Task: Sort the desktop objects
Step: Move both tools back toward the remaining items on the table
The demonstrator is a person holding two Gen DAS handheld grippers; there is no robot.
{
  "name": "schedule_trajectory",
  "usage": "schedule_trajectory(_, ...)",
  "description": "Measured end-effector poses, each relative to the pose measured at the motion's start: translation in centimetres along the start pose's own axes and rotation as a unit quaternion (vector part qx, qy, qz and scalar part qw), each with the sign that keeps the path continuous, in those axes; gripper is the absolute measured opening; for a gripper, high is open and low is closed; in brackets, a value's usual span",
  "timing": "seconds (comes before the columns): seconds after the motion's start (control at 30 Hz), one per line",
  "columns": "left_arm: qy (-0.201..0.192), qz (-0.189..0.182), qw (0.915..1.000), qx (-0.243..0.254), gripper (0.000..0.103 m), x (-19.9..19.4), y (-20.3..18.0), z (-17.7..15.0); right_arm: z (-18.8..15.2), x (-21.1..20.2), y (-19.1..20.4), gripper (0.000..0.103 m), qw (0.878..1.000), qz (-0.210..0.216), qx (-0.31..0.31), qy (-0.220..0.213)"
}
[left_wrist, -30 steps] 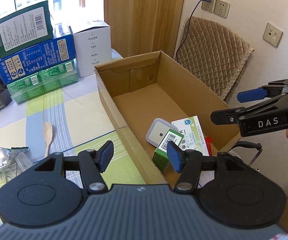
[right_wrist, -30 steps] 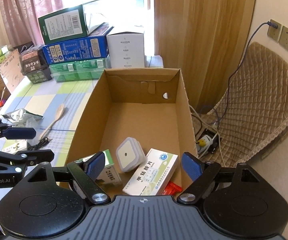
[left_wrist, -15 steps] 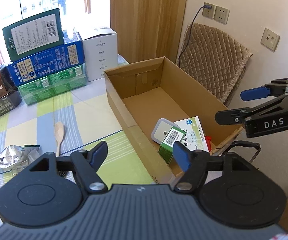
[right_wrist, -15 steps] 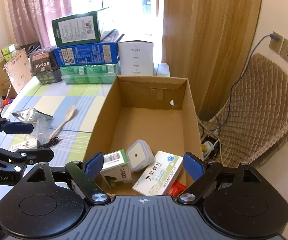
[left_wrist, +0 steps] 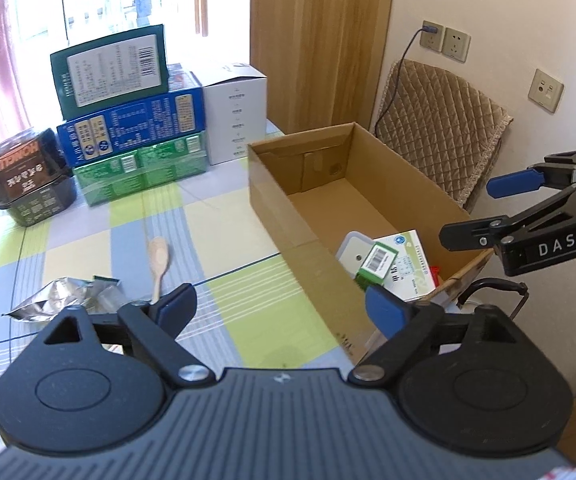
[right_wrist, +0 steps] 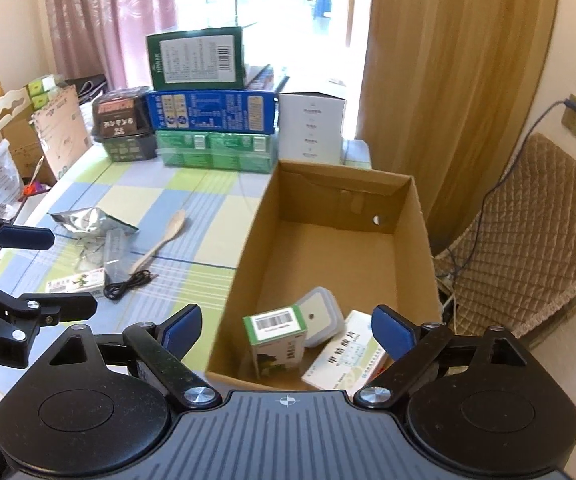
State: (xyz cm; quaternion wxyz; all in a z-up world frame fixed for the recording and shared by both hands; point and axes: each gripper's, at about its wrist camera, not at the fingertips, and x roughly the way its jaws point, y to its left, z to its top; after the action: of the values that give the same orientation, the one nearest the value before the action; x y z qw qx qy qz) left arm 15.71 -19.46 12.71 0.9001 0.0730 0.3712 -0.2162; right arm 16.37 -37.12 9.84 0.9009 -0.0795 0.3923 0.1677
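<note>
An open cardboard box (left_wrist: pixel 271 196) (right_wrist: pixel 247 256) stands at the table's right edge. Inside it lie a green carton with a barcode (right_wrist: pixel 277 338) (left_wrist: pixel 376 264), a grey square container (right_wrist: pixel 320 316) and a white medicine box (right_wrist: pixel 348 364). My left gripper (left_wrist: pixel 279 312) is open and empty above the table, left of the box's near corner. My right gripper (right_wrist: pixel 285 330) is open and empty above the box's near end. On the cloth lie a wooden spoon (left_wrist: pixel 159 264) (right_wrist: pixel 163 240), a foil packet (left_wrist: pixel 59 300) (right_wrist: pixel 87 218), a black cable (right_wrist: pixel 127 282) and a small flat box (right_wrist: pixel 73 284).
Stacked green, blue and white cartons (left_wrist: pixel 127 128) and black noodle tubs (left_wrist: pixel 31 184) line the table's far edge. A quilted chair (right_wrist: pixel 528 240) stands right of the box, under wall sockets (left_wrist: pixel 444 42). Bags and cardboard (right_wrist: pixel 19 128) sit past the table's left side.
Both grippers have drawn back and risen, so the box and table look farther away. The left gripper's jaws have opened wider. The green carton now stands upright in the box.
</note>
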Motion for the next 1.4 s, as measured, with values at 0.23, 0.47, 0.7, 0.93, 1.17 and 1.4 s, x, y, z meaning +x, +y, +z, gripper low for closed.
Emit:
schedule_trajectory(0.23, 0.002, 0.018, 0.9998, -0.010, 0.092, -1.4, 3.0, -1.4, 0.4, 0.2, 2.4, 0.098, 1.000, 0.008, -0.021, -0.001)
schedule_trajectory(0.47, 0.007, 0.034, 0.9992, -0.017, 0.095, -2.7, 6.0, -3.1, 0.8, 0.6, 4.5, 0.101, 0.999, 0.018, -0.042, 0.006)
schedule_trajectory(0.7, 0.014, 0.059, 0.9980, -0.019, 0.097, -4.0, 9.4, -4.3, 1.2, 1.5, 7.1, 0.101, 0.997, 0.036, -0.064, 0.011)
schedule_trajectory(0.93, 0.027, 0.086, 0.9958, -0.018, 0.098, -5.4, 13.6, -5.9, 1.3, 2.3, 9.5, 0.101, 0.995, 0.057, -0.087, 0.013)
schedule_trajectory(1.17, 0.052, 0.087, 0.9948, 0.002, 0.098, -5.4, 15.9, -8.2, 0.9, 3.8, 12.3, 0.101, 0.987, 0.083, -0.137, 0.021)
schedule_trajectory(1.4, 0.066, 0.061, 0.9955, 0.029, 0.098, -3.8, 16.5, -10.5, 0.0, 5.9, 15.5, 0.101, 0.970, 0.119, -0.210, 0.036)
